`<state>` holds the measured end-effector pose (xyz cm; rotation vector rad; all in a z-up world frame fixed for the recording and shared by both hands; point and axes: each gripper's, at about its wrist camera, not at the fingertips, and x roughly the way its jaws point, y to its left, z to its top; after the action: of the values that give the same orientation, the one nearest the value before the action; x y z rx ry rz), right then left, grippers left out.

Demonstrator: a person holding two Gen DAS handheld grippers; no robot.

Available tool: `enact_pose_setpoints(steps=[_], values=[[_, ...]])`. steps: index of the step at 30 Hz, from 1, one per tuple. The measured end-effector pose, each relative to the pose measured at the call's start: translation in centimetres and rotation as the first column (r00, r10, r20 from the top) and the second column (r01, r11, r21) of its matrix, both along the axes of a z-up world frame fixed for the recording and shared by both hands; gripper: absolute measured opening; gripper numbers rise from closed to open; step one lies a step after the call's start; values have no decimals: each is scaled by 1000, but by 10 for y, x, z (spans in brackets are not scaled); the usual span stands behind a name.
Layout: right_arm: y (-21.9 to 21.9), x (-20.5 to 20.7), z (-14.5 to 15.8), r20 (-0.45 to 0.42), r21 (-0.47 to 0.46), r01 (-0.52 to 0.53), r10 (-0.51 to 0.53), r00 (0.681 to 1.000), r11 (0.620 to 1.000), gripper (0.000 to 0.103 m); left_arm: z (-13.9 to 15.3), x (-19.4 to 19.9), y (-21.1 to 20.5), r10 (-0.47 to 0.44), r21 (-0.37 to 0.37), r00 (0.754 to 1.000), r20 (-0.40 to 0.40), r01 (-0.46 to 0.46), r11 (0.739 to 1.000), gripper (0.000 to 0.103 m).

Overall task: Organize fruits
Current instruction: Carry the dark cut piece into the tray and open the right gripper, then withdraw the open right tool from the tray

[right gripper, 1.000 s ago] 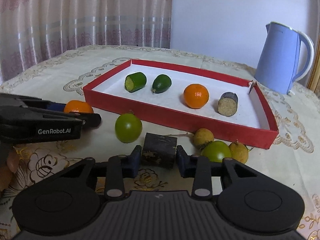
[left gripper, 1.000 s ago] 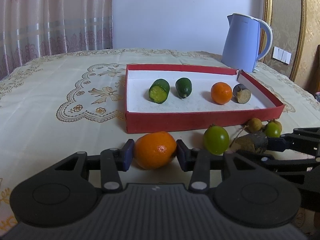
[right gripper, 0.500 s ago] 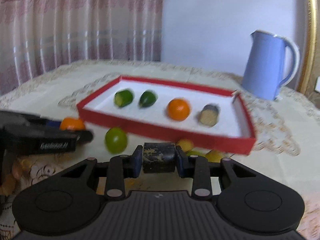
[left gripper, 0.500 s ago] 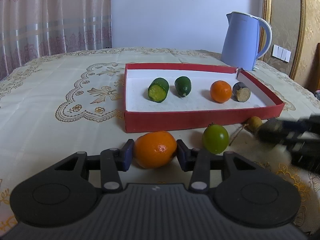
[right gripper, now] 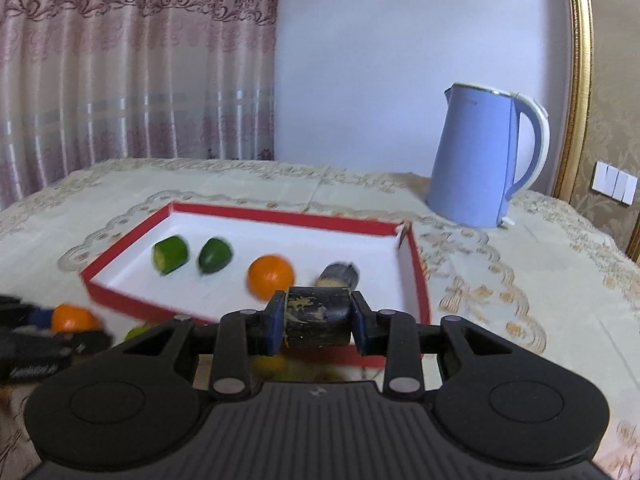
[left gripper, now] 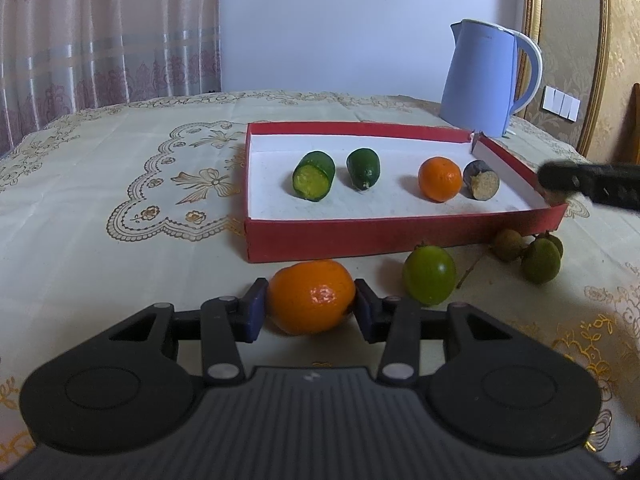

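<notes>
My left gripper (left gripper: 310,310) is clamped on a glossy, dimpled orange (left gripper: 311,297) that rests on the embroidered cream tablecloth (left gripper: 120,184) just in front of the red cardboard tray (left gripper: 360,234). My right gripper (right gripper: 317,319) is clenched on a dark, scuffed cylindrical stub (right gripper: 317,316), held in the air above the tray's near wall. Inside the white-lined tray lie 2 cut green pieces (left gripper: 314,176), 1 matte orange fruit (left gripper: 439,179) and 1 dark stub with a grainy cut face (left gripper: 481,180). A smooth green fruit (left gripper: 429,275) sits beside my left fingers. Compared with 1 second ago, the right-hand stub has lifted off the cloth toward the tray; the left has not budged.
</notes>
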<state>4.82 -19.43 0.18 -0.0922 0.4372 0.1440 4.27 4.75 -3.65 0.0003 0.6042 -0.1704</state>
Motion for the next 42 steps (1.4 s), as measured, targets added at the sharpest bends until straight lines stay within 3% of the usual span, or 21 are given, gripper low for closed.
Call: enact_pose_setpoints(steps=[7,16,25,33,42], values=[[-10,41,-4,-74,27,18,-16,997,999,32,0,0,0,0,0,1000,0,0,1000,42],[-5,76,-23,-132,-15,48,-50,990,999,32,0,0,0,-1,-4,1000,-2,1,1000,42],[-2,103,-34,-138,-64,91,-99,985,994,32,-1,1,1,-2,-1,1000,-2,2,1000,42],[-11,81,-29,-122,-22,87,-89,989,996,33,0,1,1,-2,2,1000,-2,2,1000,42],[-39,19,-17,-37,77,136,-134,990,988,33,0,0,1,-2,3,1000,-2,2,1000,42]])
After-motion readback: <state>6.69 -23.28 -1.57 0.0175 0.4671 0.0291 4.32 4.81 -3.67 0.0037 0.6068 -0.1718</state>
